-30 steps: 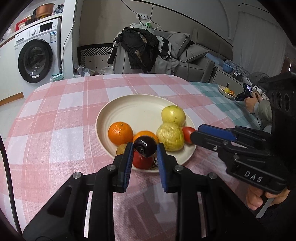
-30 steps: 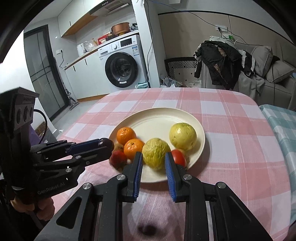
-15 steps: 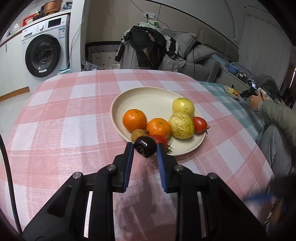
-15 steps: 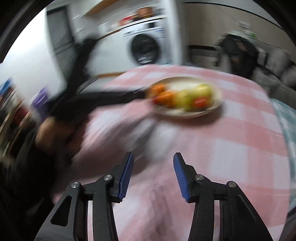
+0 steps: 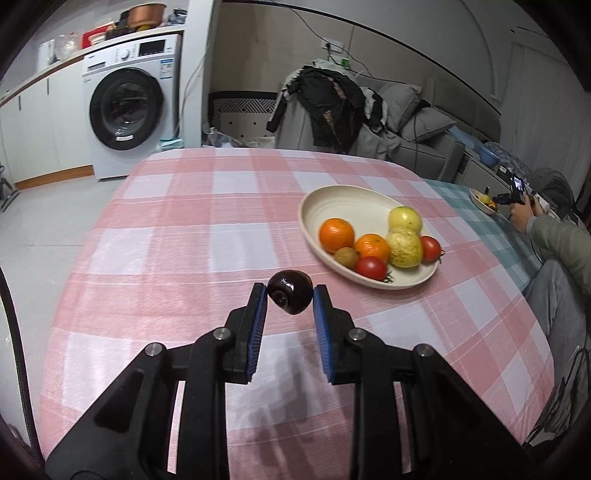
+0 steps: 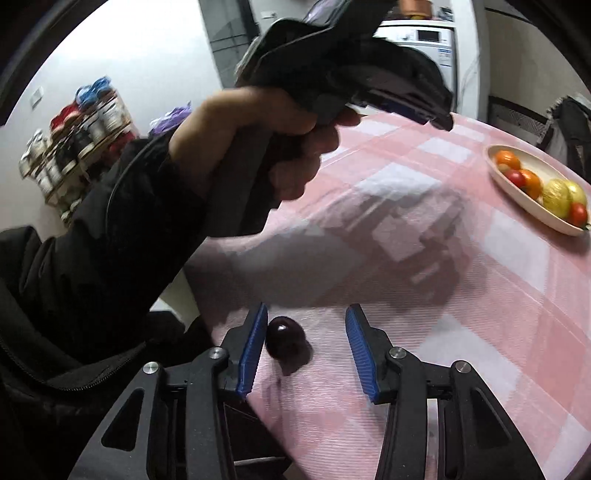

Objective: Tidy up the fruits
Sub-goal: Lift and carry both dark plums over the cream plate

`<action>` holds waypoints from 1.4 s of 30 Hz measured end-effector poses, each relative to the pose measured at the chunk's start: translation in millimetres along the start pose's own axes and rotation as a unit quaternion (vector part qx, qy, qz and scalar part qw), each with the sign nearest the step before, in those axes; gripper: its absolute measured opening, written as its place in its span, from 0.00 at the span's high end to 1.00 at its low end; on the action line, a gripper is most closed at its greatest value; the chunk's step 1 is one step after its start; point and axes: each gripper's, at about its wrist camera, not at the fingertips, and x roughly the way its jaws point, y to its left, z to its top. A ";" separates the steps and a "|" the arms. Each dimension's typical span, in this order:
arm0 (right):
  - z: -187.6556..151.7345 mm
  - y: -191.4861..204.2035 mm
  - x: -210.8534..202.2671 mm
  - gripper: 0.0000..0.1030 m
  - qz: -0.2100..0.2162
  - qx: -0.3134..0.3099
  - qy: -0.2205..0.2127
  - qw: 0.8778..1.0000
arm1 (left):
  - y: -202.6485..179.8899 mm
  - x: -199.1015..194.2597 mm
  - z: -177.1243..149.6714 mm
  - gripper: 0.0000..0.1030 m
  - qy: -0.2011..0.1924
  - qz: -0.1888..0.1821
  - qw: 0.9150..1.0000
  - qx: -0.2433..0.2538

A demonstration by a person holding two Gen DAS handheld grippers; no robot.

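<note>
Dark fruit [image 5: 290, 296] off the plate [image 5: 402, 282]

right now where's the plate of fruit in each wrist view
Left wrist view: the plate sits right of centre on the pink checked tablecloth, beyond and right of the left tool.
Right wrist view: the plate lies far off at the right edge, seen at a slant, well past the right tool.
Shared landmark: the washing machine, upper left in the left view, top right in the right.
</note>
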 end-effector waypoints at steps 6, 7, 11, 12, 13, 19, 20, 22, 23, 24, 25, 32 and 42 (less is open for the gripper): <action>-10.6 14.0 3.5 0.64 -0.006 -0.019 0.008 1.000 | 8.5 -5.5 -0.8 0.78 -0.004 0.001 1.000 -0.007; -13.4 15.6 1.7 0.68 -0.005 -0.025 0.008 1.000 | 7.9 -5.7 -0.8 0.78 -0.004 0.000 1.000 -0.006; -11.7 14.9 -0.3 0.78 0.006 -0.034 0.005 0.999 | 2.7 -2.7 0.2 0.78 -0.002 -0.004 1.000 -0.004; -8.6 11.6 -0.7 0.78 0.008 -0.029 0.003 1.000 | 0.9 -1.1 0.7 0.78 -0.002 -0.005 1.000 -0.003; -4.8 4.1 -1.7 0.78 0.007 -0.021 -0.001 1.000 | -0.4 -0.6 0.5 0.78 -0.001 -0.006 1.000 -0.002; 8.9 -32.0 -11.8 0.78 -0.044 0.017 -0.021 0.999 | -12.1 8.8 2.8 0.78 0.003 -0.014 1.000 0.006; 12.0 -41.8 -12.9 0.78 -0.054 0.025 -0.023 0.998 | -14.3 11.1 3.4 0.78 0.003 -0.017 1.000 0.007; 18.1 -58.9 -15.1 0.78 -0.080 0.036 -0.029 0.996 | -19.7 16.4 5.0 0.78 0.006 -0.022 1.000 0.010; 21.0 -65.9 -16.4 0.78 -0.086 0.042 -0.033 0.995 | -22.5 19.0 5.8 0.78 0.007 -0.023 1.000 0.012; 25.4 -72.2 -17.1 0.77 -0.092 0.048 -0.037 0.994 | -25.9 22.2 6.8 0.78 0.008 -0.025 1.000 0.014; 29.7 -81.2 -19.0 0.77 -0.100 0.054 -0.042 0.993 | -28.7 25.1 7.7 0.78 0.009 -0.027 0.999 0.016; 49.4 -125.8 -29.1 0.77 -0.140 0.080 -0.070 0.984 | -46.2 44.0 16.5 0.78 0.014 -0.040 0.999 0.027; 91.1 -195.6 -43.9 0.77 -0.165 0.140 -0.112 0.970 | -67.6 63.7 31.8 0.78 0.014 -0.053 0.998 0.044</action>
